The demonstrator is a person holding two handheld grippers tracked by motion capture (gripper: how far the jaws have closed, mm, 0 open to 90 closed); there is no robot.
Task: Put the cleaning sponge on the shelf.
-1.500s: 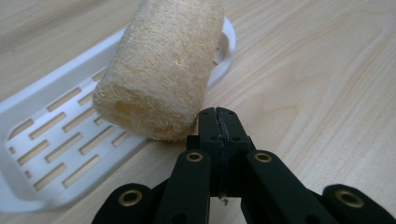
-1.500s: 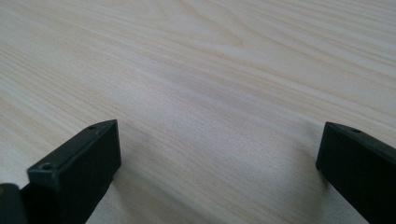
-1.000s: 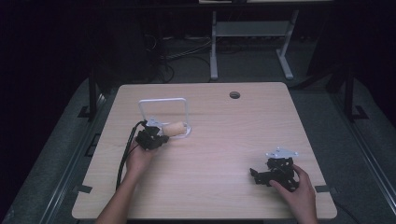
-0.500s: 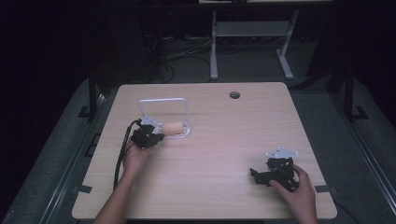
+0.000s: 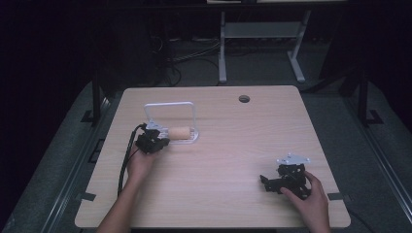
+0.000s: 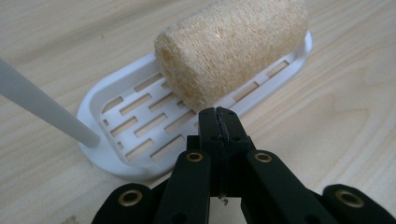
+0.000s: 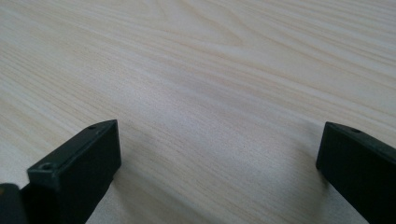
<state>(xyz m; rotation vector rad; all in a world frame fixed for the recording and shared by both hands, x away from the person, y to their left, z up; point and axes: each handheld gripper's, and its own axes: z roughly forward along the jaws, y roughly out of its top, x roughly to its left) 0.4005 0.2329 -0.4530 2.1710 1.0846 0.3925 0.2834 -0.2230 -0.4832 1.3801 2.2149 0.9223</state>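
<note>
Loofah sponge (image 6: 233, 46) lying in white slotted tray (image 6: 140, 121) on table (image 5: 233, 145), left tool (image 6: 218, 116) pressed closed, empty, just short of sponge's near end; right tool (image 7: 215, 154) spread wide over bare wood, well apart.

Dim room; pale wooden table (image 5: 233, 145); white metal stand (image 5: 257, 43) behind.

Tan loofah (image 6: 233, 49); white slotted tray (image 6: 140, 121); pale wood-grain table (image 5: 233, 160); black hand-held grippers.

Bare table (image 5: 233, 145) between grippers; white rack (image 5: 171, 121) far left.
</note>
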